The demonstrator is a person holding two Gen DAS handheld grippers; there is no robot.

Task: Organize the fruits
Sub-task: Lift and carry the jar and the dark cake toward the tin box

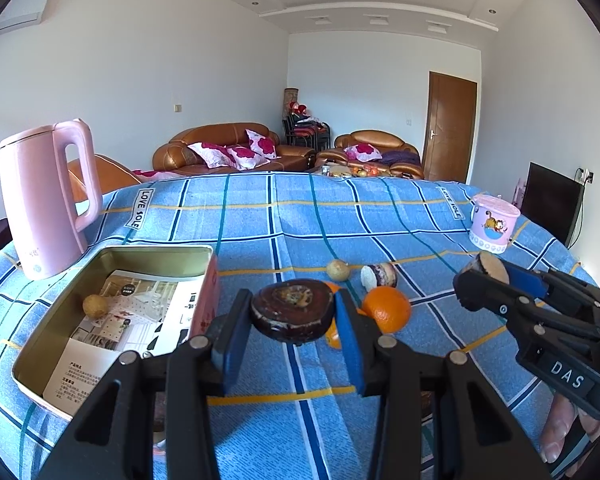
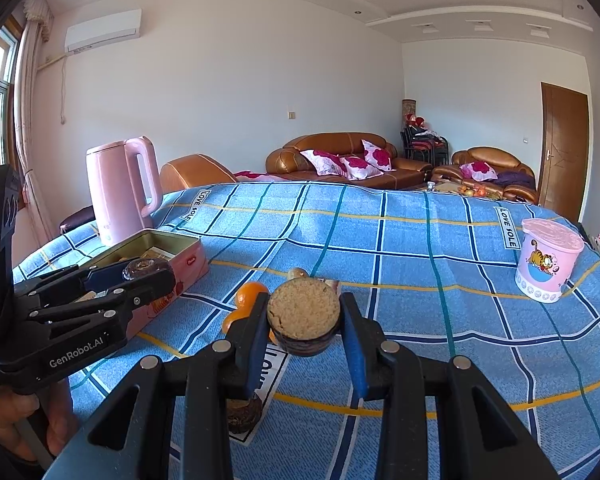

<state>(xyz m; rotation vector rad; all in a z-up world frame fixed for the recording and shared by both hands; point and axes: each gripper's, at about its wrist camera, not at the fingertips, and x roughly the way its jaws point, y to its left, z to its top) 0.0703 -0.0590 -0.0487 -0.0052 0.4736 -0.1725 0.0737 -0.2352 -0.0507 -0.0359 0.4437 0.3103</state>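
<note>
Grippers hovered above the tablecloth (image 1: 380, 216): left gripper (image 1: 294, 312) clamped a dark mangosteen half (image 1: 292, 310), right gripper (image 2: 305, 316) clamped a tan-faced half (image 2: 303, 312).

Tablecloth (image 1: 300, 216): "LOVE SOLE"; left gripper (image 2: 140, 276): "GenRobot.AI"; right gripper (image 1: 482, 276): "DAS"

Open blue cloth (image 2: 440, 280) is stretching wide between the pink tin (image 1: 112, 316) and the cartoon cup (image 2: 548, 266). The kettle (image 1: 46, 200) is standing just behind the tin, while oranges (image 1: 386, 308) and small fruits (image 1: 338, 270) are crowding the near middle.
</note>
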